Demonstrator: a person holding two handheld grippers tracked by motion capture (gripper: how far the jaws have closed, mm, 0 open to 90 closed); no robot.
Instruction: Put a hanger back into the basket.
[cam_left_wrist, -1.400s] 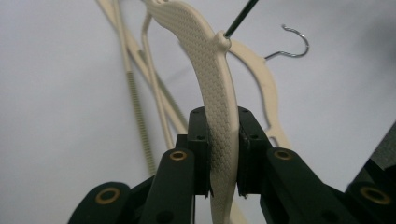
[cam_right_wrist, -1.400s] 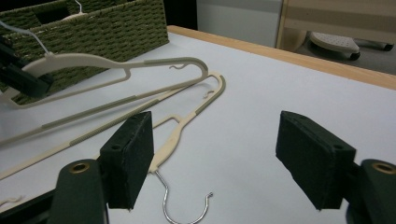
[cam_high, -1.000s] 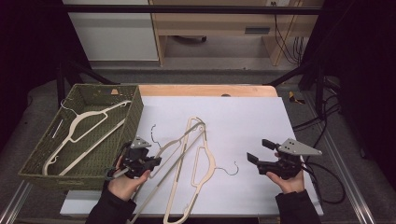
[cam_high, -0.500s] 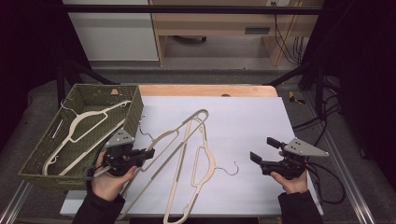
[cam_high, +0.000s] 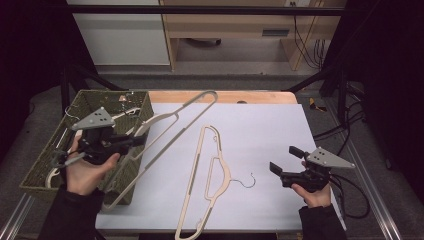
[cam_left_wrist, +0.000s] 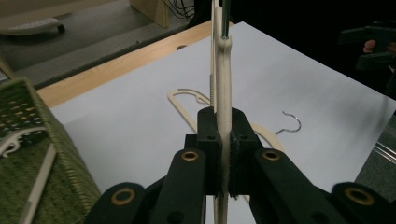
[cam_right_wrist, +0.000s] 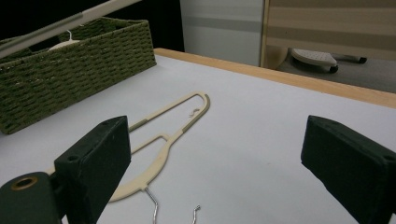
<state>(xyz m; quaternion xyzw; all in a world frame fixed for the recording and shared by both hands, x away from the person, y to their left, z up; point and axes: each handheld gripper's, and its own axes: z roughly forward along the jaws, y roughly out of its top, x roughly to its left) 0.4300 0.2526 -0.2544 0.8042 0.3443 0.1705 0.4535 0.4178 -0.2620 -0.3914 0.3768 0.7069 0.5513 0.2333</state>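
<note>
In front of you a white sheet (cam_high: 280, 130) covers most of the table, with a strip of bare wooden edge (cam_high: 260, 96) showing along its far side. A cream hanger (cam_high: 210, 175) lies flat near the middle of the sheet, its metal hook (cam_high: 247, 181) pointing right. To your left stands a green woven basket (cam_high: 45, 170), overlapping the sheet's left edge, and inside it rests another pale hanger (cam_right_wrist: 65, 44), partly hidden. Beyond the table you can see a white cabinet (cam_high: 120, 35) and a wooden unit (cam_high: 240, 20) side by side; black cables (cam_high: 345, 130) trail across the floor on your right.
</note>
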